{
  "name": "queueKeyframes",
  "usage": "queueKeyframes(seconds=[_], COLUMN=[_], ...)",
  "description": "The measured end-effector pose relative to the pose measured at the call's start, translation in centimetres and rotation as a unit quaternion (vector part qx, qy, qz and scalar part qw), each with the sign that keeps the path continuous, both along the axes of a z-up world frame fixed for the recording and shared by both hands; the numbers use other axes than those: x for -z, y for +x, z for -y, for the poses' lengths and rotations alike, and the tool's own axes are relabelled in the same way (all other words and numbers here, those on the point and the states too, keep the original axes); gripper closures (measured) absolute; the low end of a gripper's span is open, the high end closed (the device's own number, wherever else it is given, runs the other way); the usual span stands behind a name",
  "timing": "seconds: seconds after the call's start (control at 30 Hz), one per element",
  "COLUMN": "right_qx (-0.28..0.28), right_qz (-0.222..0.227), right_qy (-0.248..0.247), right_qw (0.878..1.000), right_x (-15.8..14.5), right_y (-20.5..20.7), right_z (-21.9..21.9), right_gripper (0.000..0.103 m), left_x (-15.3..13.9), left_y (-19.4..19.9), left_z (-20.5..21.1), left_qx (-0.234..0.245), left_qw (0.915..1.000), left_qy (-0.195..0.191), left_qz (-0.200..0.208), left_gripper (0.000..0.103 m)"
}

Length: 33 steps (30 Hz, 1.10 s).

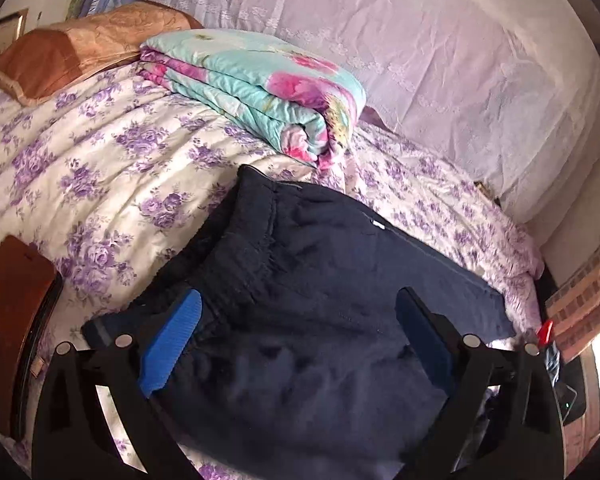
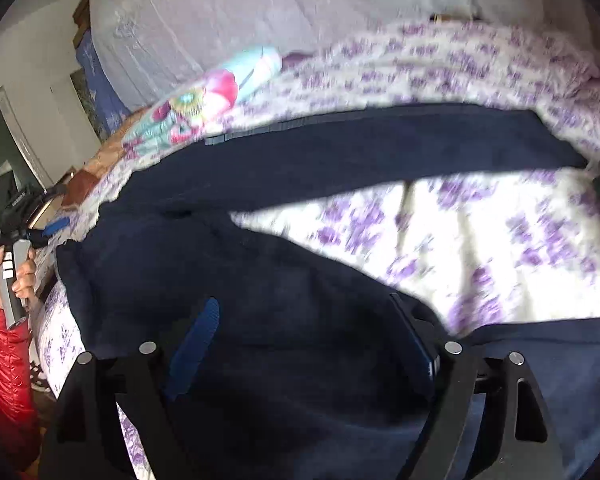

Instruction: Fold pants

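Dark navy pants [image 1: 320, 264] lie on a bed with a purple-flowered sheet [image 1: 100, 168]. In the left wrist view the elastic waistband points away and my left gripper [image 1: 300, 312] is open, its blue pads on either side of the fabric just above it. In the right wrist view the pants [image 2: 300, 280] spread with two legs apart: one runs across the far side [image 2: 380, 148], the other lies under my right gripper [image 2: 306, 316], which is open over the cloth. The right view is blurred. The left gripper [image 2: 56, 226] shows at its left edge, held by a hand in a red sleeve.
A folded turquoise and pink floral quilt [image 1: 260, 88] lies behind the pants, and a brown-gold pillow [image 1: 80, 48] is at the far left. A white lace cover [image 1: 420, 60] hangs along the far side. A brown flat object [image 1: 12, 308] lies at the left edge.
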State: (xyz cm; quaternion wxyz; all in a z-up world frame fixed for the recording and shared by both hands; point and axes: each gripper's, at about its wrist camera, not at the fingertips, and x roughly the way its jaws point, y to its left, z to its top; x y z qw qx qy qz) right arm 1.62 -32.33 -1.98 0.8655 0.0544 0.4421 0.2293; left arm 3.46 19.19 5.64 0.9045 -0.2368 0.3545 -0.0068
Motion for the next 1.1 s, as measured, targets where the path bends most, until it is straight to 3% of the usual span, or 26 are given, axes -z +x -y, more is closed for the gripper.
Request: queueKeyframes(seconds=[0.03,0.1,0.23,0.3,0.4,0.5,0.6,0.7,0.87,0.97,1.0,1.1], right_qx=[-0.008,-0.026,-0.026,-0.026,-0.026,-0.026,-0.027,-0.027,-0.027,-0.027,-0.026,-0.027], right_qz=[0.041,0.048,0.037,0.039,0.040,0.040,0.040,0.040,0.038,0.038,0.038,0.038], right_qy=[-0.008,-0.020,0.010,0.009,0.008,0.009,0.009,0.011,0.019,0.020,0.020,0.020], right_qw=[0.999,0.998,0.999,0.999,0.999,0.999,0.999,0.999,0.999,0.999,0.999,0.999], right_x=[0.0,0.1,0.4,0.4,0.5,0.6,0.6,0.6,0.6,0.6,0.6,0.6], right_y=[-0.9,-1.5,-1.2,-1.3,-1.5,-1.2,-1.1,-1.2,-1.1,-1.2,-1.2,-1.2], right_z=[-0.4,-0.8,-0.1,-0.1,-0.3,-0.5,-0.4,-0.4,-0.1,-0.1,-0.2,-0.1], right_gripper=[0.010,0.004,0.003,0.003,0.003,0.003,0.003,0.003,0.003,0.003,0.003,0.003], left_x=[0.3,1.3,5.1,7.4,6.9,3.2,-0.2,-1.3,2.7,6.7,6.7,6.5], left_y=[-0.4,-2.2,-4.7,-5.0,-5.9,-5.9,-3.9,-0.8,3.8,5.5,5.7,4.7], left_z=[0.6,0.7,-1.6,-2.1,-1.7,-0.4,2.0,4.5,8.1,8.6,8.9,9.6], left_qx=[0.008,0.000,-0.016,-0.023,-0.035,-0.031,-0.025,-0.009,0.026,0.015,0.015,0.016], left_qw=[0.9997,0.9977,0.9952,0.9885,0.9865,0.9892,0.9824,0.9774,0.9787,0.9736,0.9713,0.9667], left_qy=[0.023,0.066,0.051,0.085,0.121,0.139,0.185,0.208,0.203,0.223,0.231,0.253], left_qz=[-0.008,-0.019,-0.082,-0.123,-0.105,-0.034,0.013,0.036,0.012,-0.046,-0.055,-0.030], left_gripper=[0.008,0.008,0.008,0.008,0.009,0.008,0.005,0.005,0.005,0.006,0.005,0.005])
